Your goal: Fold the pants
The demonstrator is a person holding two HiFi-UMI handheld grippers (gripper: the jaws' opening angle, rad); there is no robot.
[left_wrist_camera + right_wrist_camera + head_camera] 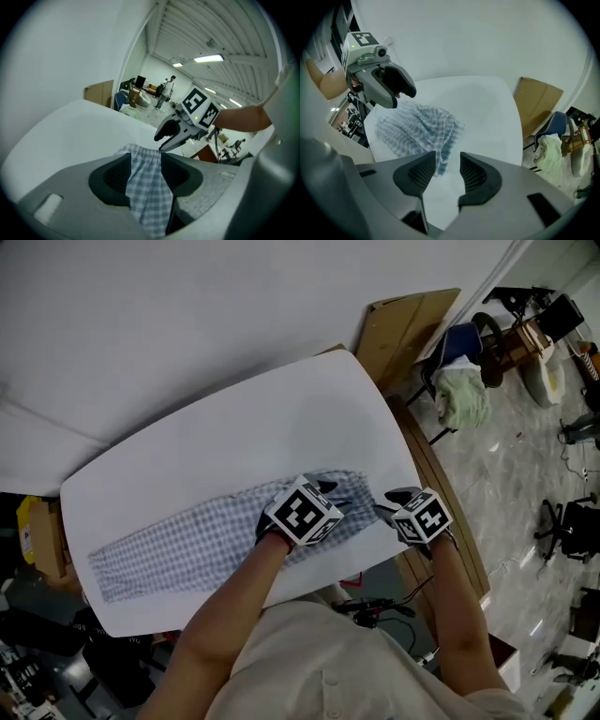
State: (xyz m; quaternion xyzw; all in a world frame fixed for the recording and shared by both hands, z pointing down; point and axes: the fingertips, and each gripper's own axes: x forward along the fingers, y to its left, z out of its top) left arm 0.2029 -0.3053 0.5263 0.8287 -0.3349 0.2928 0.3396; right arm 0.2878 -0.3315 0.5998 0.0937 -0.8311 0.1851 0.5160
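Across the white table (pixel 187 446), which fills most of the head view, the blue-and-white checked pants (pixel 187 542) lie flat in 1 long strip. Their long axis runs on a diagonal from the table's lower-left corner up toward its right edge. The leg ends point to the lower left, and the gathered elastic waistband lies at the right end, under the 2 grippers. That waist end is rumpled and partly lifted, while the legs rest smooth on the tabletop.

Both of the person's bare forearms reach in from the bottom edge of the head view. The left gripper (pixel 145 174) sits over the waistband end. Its jaws stand fairly wide with a thick fold of the checked cloth filling the whole gap between them, both pads against the fabric, so it has hold of the pants.

The right gripper (pixel 447 172) is just beside it, at the table's right edge, pointing steeply down. Its jaws are apart. A corner of the waistband hangs into the gap close to 1 pad, but the pads do not press on it, and white tabletop shows between them.

Beyond the table's far right corner a cardboard sheet (pixel 405 329) leans, and near it a pale green cloth (pixel 464 397) is heaped on a chair (pixel 457 341).
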